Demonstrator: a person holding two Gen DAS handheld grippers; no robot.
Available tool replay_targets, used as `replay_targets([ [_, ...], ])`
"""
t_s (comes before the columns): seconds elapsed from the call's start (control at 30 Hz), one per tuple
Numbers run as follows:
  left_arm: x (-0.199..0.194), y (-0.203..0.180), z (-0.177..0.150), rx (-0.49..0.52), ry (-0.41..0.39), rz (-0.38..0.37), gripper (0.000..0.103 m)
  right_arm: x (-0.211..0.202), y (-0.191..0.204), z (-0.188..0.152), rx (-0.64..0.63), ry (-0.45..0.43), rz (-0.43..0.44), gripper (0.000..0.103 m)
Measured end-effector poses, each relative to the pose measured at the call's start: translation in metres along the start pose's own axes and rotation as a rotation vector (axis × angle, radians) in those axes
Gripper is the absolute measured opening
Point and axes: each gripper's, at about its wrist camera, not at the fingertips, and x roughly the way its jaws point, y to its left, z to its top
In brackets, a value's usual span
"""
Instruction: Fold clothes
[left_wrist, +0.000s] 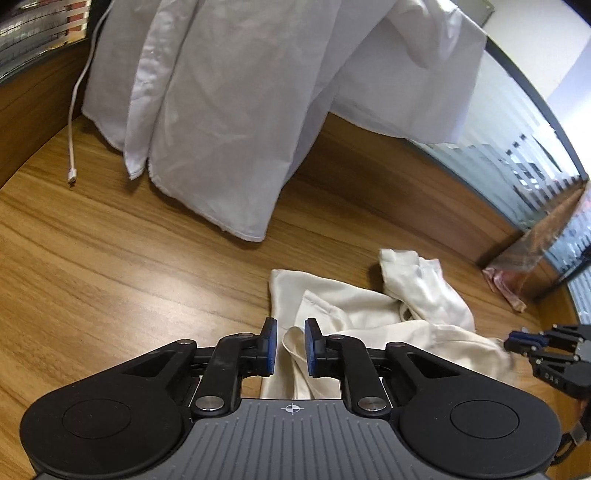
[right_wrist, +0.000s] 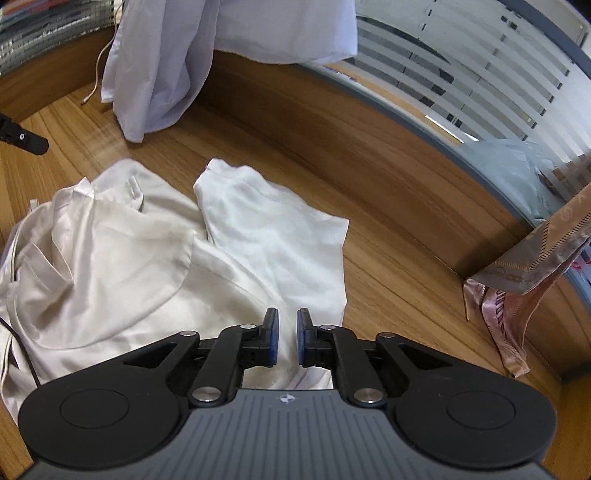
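A crumpled cream satin garment (left_wrist: 369, 321) lies on the wooden table (left_wrist: 110, 258); it also shows in the right wrist view (right_wrist: 147, 251). My left gripper (left_wrist: 290, 345) hangs over the garment's left edge with its jaws slightly apart, a fold of cloth between the pads but not pinched. My right gripper (right_wrist: 287, 339) hovers over the garment's right part, jaws slightly apart, nothing held. The right gripper also shows at the right edge of the left wrist view (left_wrist: 517, 341), touching the cloth's right end.
A white shirt (left_wrist: 229, 110) hangs down onto the table at the back. A white cable (left_wrist: 74, 147) dangles beside it. A pink patterned scarf (right_wrist: 517, 288) hangs at the right by a striped glass partition (right_wrist: 461, 74).
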Motion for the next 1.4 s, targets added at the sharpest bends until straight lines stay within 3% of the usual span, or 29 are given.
replay_targets([
  [0.3, 0.038, -0.020, -0.008, 0.115, 0.130, -0.094, 0.035, -0.011, -0.019, -0.017, 0.177, 0.040, -0.010, 0.017],
  [0.43, 0.059, -0.019, -0.010, 0.126, 0.185, -0.107, 0.035, -0.010, -0.034, -0.034, 0.302, 0.078, -0.009, 0.025],
  [0.67, 0.080, -0.020, -0.012, 0.124, 0.238, -0.138, 0.039, -0.005, -0.051, -0.063, 0.480, 0.113, 0.046, 0.028],
  [0.97, 0.076, -0.031, -0.008, 0.155, 0.221, -0.147, 0.039, 0.018, -0.051, -0.044, 0.482, 0.117, 0.120, 0.030],
  [1.17, 0.067, -0.036, 0.000, 0.183, 0.160, -0.103, 0.039, 0.025, -0.049, -0.039, 0.461, 0.136, 0.099, 0.030],
  [1.27, 0.065, -0.042, 0.002, 0.211, 0.152, -0.121, 0.038, 0.022, -0.050, -0.041, 0.456, 0.130, 0.086, 0.030],
  [1.4, 0.072, -0.044, 0.000, 0.229, 0.169, -0.089, 0.038, 0.019, -0.048, -0.042, 0.433, 0.123, 0.066, 0.029],
])
